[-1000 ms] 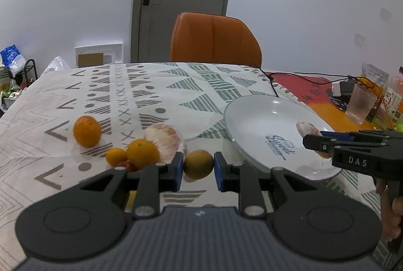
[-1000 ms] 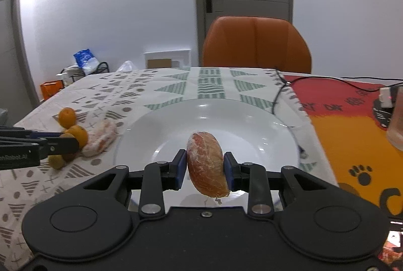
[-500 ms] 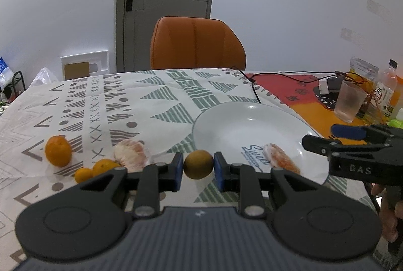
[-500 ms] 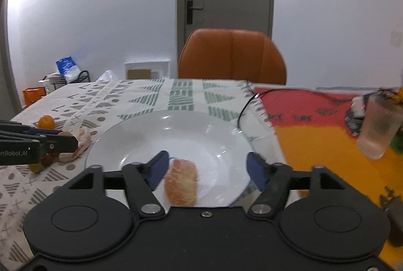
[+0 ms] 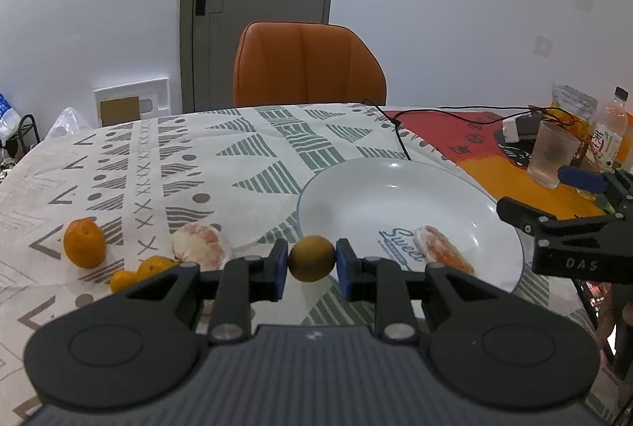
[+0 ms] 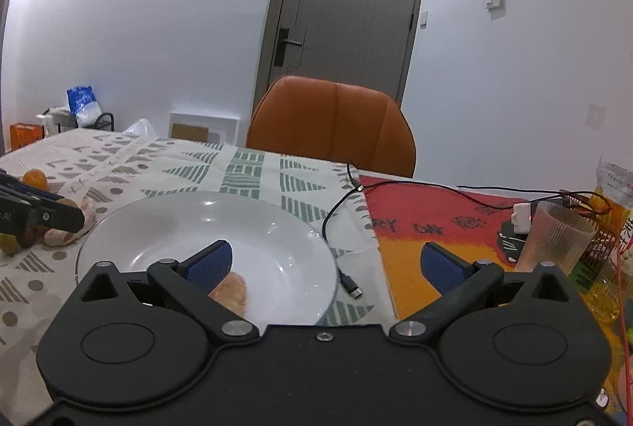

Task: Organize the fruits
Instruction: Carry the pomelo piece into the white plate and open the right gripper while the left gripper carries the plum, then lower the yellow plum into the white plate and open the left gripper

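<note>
My left gripper [image 5: 311,265] is shut on a small yellow-green round fruit [image 5: 311,258], held above the table just left of the white plate [image 5: 356,188]. A peeled citrus segment [image 5: 443,250] lies on the plate's near right part; it also shows in the right wrist view [image 6: 231,289]. My right gripper [image 6: 326,261] is wide open and empty, raised over the plate's [image 6: 178,220] near right edge. On the cloth to the left lie a peeled citrus piece [image 5: 201,246], a mandarin [image 5: 84,238] and two smaller orange fruits [image 5: 136,273].
An orange chair [image 5: 308,65] stands at the table's far side. A black cable [image 6: 336,228] runs beside the plate. A ribbed glass [image 6: 554,240], a bottle [image 5: 607,133] and snack packs stand at the right on a red-orange mat.
My right gripper opened and released the peeled segment onto the plate, then drew back and up. My left gripper lifted the round fruit from the pile and carried it right, toward the plate.
</note>
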